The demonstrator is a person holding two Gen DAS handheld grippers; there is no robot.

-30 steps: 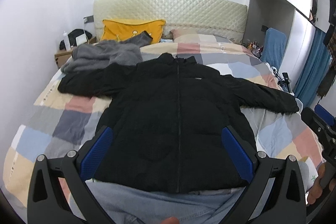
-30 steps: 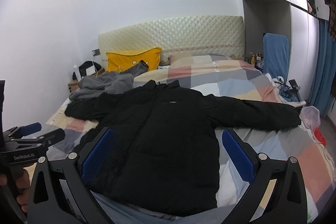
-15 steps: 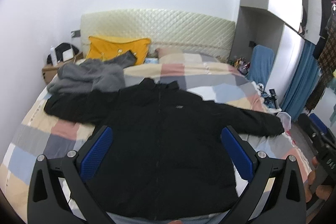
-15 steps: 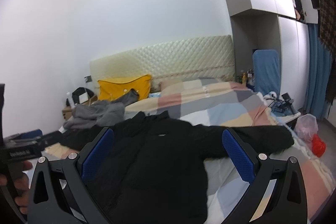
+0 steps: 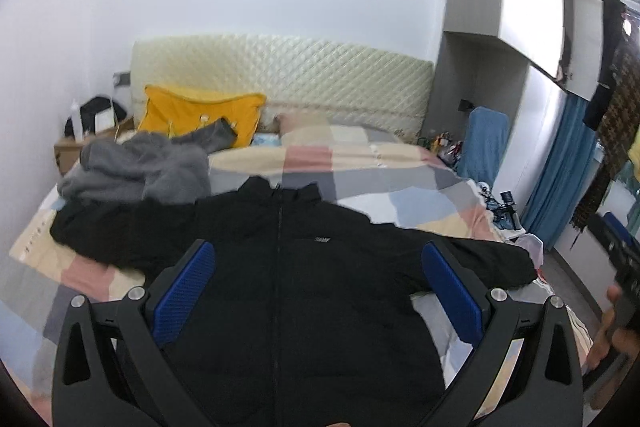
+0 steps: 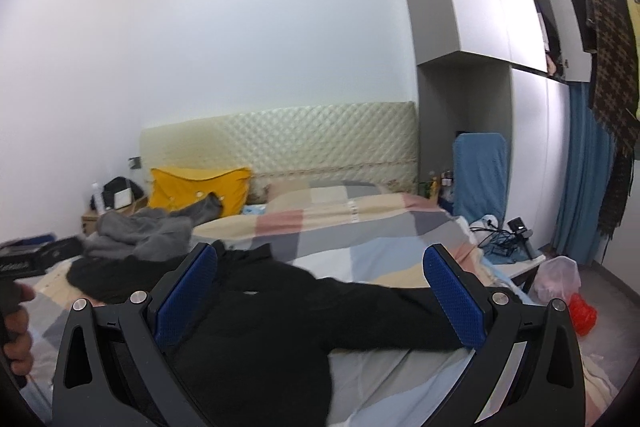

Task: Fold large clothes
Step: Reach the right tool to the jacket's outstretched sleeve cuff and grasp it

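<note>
A black padded jacket lies flat on the bed, front up, zipped, sleeves spread to both sides. It also shows in the right wrist view. My left gripper is open and empty, held above the jacket's lower body. My right gripper is open and empty, above the jacket's right side near its right sleeve. The right gripper shows at the far right edge of the left wrist view; the left one at the left edge of the right wrist view.
The bed has a checked cover and a quilted headboard. A grey garment and a yellow pillow lie at the head. A nightstand stands left. A blue-covered chair, cables, bags and curtain stand right.
Both cameras have tilted upward and lifted away from the jacket; more wall and wardrobe show now. The jacket has not moved. Both grippers stay open.
</note>
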